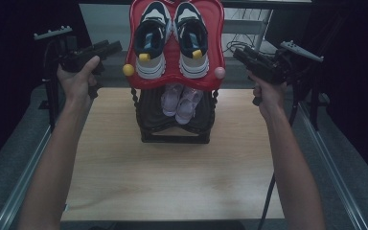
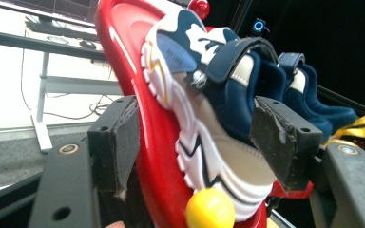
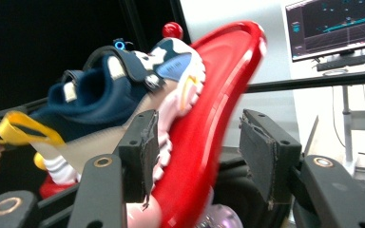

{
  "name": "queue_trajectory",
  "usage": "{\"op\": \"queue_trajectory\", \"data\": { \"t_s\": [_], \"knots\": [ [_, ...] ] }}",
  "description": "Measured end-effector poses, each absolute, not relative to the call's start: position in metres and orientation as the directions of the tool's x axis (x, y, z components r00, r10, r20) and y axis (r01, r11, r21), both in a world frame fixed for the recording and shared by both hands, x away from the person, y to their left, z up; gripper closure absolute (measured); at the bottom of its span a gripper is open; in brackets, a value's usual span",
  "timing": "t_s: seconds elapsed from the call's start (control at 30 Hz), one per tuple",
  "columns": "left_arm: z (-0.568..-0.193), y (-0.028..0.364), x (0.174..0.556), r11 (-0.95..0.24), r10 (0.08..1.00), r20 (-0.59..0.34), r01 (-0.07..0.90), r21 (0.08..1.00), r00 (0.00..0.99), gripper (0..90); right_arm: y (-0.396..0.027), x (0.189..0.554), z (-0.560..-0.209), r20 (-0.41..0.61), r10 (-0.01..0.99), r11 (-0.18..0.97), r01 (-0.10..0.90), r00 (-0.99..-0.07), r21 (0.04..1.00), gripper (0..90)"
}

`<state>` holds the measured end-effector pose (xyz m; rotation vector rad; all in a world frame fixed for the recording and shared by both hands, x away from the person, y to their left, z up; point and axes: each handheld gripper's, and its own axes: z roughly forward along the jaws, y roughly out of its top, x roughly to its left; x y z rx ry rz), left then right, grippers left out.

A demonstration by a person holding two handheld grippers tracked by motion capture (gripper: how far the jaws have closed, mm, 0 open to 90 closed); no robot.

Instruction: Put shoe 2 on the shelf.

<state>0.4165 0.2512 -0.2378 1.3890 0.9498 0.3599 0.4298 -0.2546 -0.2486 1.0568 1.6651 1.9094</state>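
- flanking a red tray (image 1: pixel 133 28) from both sides, the two grippers hang at its lower edges, above the far end of the wooden table (image 1: pixel 172 167).
- the left gripper (image 2: pixel 199 142) has its jaws spread wide; in the left gripper view the tray's rim and the side of the left navy-and-white sneaker (image 2: pixel 209 95) lie between them, neither pad pressing.
- the right gripper (image 3: pixel 197 142) is likewise released, jaws apart with the tray's other rim between them, the right navy-and-white sneaker (image 3: pixel 123 80) just beside one pad.
- the tray tilts toward the person on top of a black rack (image 1: pixel 148 115), both sneakers lying side by side on it, toes up.
- a yellow ball (image 1: pixel 128 70) and a pink ball (image 1: pixel 219 73) sit at the tray's lower corners.
- a pair of pale pink shoes (image 1: pixel 182 100) rests on the rack's lower shelf, under the tray.
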Motion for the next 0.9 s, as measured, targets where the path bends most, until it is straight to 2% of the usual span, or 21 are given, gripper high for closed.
{"op": "queue_trajectory", "data": {
  "t_s": [0.47, 0.9],
  "knots": [
    [-0.274, 0.263, 0.405, 0.189, 0.73, -0.352, 0.322, 0.928, 0.586, 34.4, -0.268, 0.425, -0.299, 0.27, 0.736, -0.151, 0.238, -0.621, 0.959, 47.0],
    [-0.336, 0.274, 0.402, 0.157, 0.76, -0.365, 0.393, 0.906, 0.538, 34.7, -0.271, 0.427, -0.348, 0.276, 0.751, -0.1, 0.309, -0.6, 0.946, 47.1]
  ]
}}
